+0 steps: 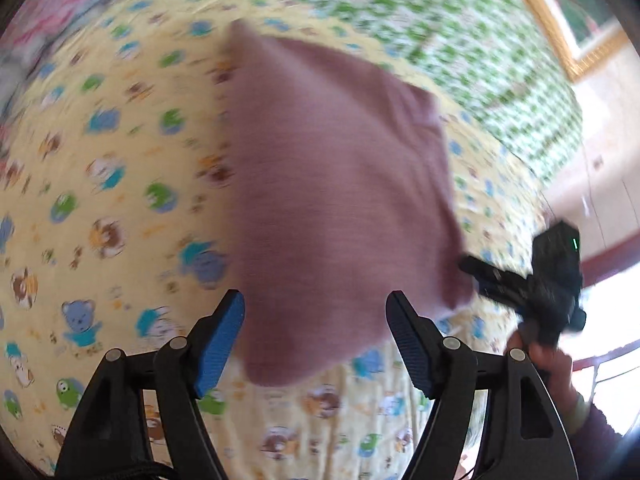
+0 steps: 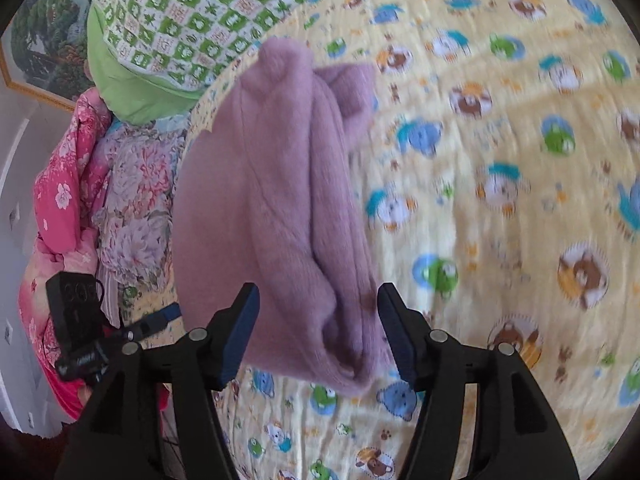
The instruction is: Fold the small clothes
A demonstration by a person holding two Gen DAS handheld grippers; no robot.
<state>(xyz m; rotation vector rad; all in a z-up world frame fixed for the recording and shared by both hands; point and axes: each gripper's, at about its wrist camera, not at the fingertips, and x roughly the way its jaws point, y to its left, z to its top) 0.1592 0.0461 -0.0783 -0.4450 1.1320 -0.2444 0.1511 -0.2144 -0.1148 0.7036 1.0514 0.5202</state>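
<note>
A folded mauve knit garment (image 1: 336,200) lies on a yellow cartoon-print bedsheet (image 1: 100,200). In the left wrist view my left gripper (image 1: 316,312) is open and empty, its blue-padded fingers just short of the garment's near edge. My right gripper (image 1: 480,272) shows at the garment's right corner, blurred. In the right wrist view the garment (image 2: 276,208) shows stacked folds, and my right gripper (image 2: 318,320) is open with its fingers either side of the near folded end. My left gripper (image 2: 160,320) shows at the left, by the garment's edge.
A green-and-white patterned quilt (image 2: 192,12) lies at the far side of the bed. Pink floral bedding (image 2: 68,184) is piled beside it. A framed picture (image 2: 36,44) hangs on the wall. The bed edge drops off to a floor (image 1: 600,208).
</note>
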